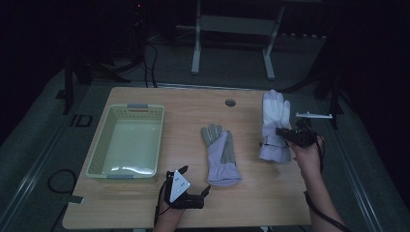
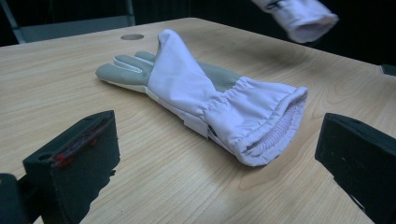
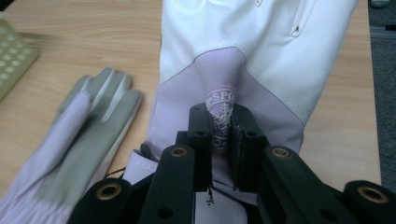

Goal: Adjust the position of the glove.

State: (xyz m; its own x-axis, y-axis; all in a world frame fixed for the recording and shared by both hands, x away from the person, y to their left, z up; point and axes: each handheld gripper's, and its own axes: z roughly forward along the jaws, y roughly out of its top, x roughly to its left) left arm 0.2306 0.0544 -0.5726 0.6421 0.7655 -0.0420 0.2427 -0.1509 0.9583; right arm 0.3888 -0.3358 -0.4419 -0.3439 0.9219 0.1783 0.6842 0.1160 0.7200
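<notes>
A pale green basket sits at the desk's left, the left gripper gapes near the front edge by the grey-palmed glove, and the right gripper pinches the white glove's patch reading "SPO".

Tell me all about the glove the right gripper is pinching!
The white glove is soft fabric with a lilac panel and a snowflake badge on its back. The right gripper pinches a fold at that badge. Seen from the left gripper view, its cuff hangs above the table, near the right edge.
</notes>
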